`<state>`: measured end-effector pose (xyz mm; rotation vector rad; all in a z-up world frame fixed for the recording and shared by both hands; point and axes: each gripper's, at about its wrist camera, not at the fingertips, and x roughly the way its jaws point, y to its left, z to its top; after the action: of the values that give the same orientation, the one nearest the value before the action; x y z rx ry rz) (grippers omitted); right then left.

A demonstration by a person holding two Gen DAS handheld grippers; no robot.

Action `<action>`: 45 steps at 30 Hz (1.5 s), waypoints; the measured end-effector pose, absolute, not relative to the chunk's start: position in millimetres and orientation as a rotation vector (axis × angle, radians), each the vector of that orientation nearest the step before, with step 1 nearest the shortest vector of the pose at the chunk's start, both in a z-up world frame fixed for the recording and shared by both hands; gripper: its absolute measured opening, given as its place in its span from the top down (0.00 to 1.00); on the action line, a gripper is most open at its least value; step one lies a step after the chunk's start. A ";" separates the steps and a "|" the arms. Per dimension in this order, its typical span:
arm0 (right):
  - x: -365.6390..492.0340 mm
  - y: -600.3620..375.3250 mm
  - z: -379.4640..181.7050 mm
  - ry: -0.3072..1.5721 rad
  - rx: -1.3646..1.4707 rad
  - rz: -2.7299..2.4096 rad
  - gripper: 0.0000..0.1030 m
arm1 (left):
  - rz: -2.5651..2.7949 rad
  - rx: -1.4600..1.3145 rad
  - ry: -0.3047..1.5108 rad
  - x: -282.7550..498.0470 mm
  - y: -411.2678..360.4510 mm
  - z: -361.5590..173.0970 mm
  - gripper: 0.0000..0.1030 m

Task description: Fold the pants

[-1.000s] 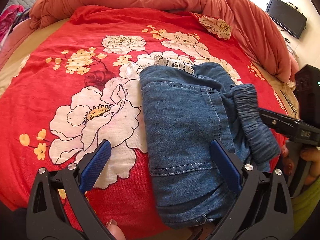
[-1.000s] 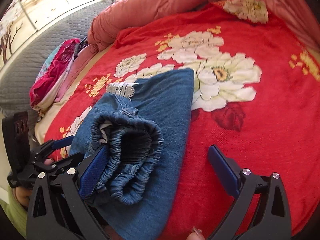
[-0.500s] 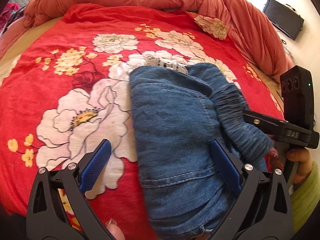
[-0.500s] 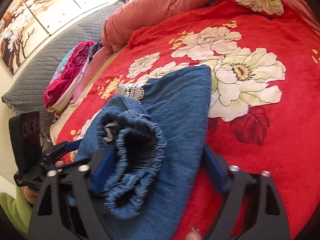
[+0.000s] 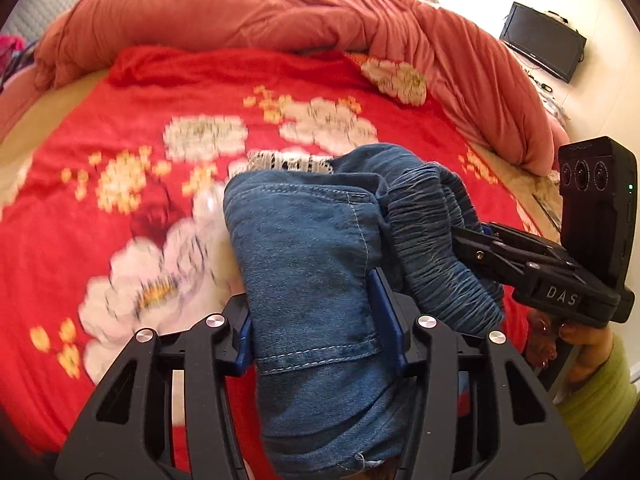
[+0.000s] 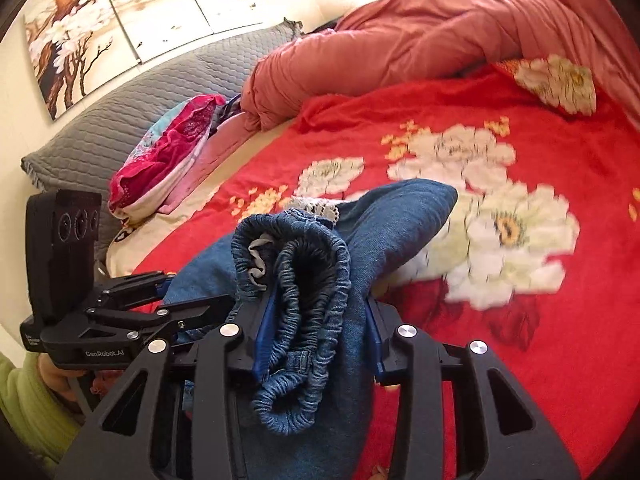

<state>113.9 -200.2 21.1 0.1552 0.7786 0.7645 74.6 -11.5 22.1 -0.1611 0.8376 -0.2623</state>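
1. The pants (image 5: 308, 264) are blue denim, already folded into a thick bundle, and they sit at the near edge of a bed, over a red blanket (image 5: 140, 208) printed with large white and yellow flowers.

2. The left gripper (image 5: 318, 316) has its blue-padded jaws closing on the flat, stitched side of the bundle; the denim fills the gap between the pads and both pads press against it.

3. The right gripper (image 6: 318, 328) has its jaws closing as well, pinching the other side of the bundle, where the gathered elastic waistband (image 6: 296, 280) is rolled over on itself (a bit of pale inner lining shows in the fold).

4. In the left wrist view the right gripper (image 5: 470, 236) comes in from the right edge, its tips buried in the ruched waistband (image 5: 436, 240), with a hand (image 5: 568, 340) and a light green sleeve (image 5: 592, 396) behind it.

5. In the right wrist view the left gripper (image 6: 164, 284) comes in from the left, its tips against the denim.

6. A strip of white lace (image 5: 288, 162) peeks out at the far end of the bundle.

7. A terracotta duvet (image 5: 280, 12) is heaped along the far side of the bed.

8. A grey quilted headboard (image 6: 132, 108) stands beyond, with crumpled pink clothes (image 6: 168, 152) in front of it.

9. A dark screen (image 5: 542, 42) hangs on the wall at upper right in the left wrist view.
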 end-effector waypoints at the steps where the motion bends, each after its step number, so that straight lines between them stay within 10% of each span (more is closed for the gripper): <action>1: 118.3 -199.2 25.3 0.770 0.148 0.761 0.66 | -0.259 -0.158 0.828 79.5 -10.9 26.2 0.60; 23: 209.9 -186.1 -9.2 0.838 0.068 0.617 0.57 | -0.182 -0.087 0.861 166.2 -9.3 -4.8 0.60; 45: 202.6 -215.9 -12.8 0.884 0.195 0.484 0.27 | -0.159 -0.114 0.838 152.1 4.6 8.0 0.20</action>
<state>202.6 -215.9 -12.8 0.1948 0.8841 0.4842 152.1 4.6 8.0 -0.1138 0.8376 -0.1591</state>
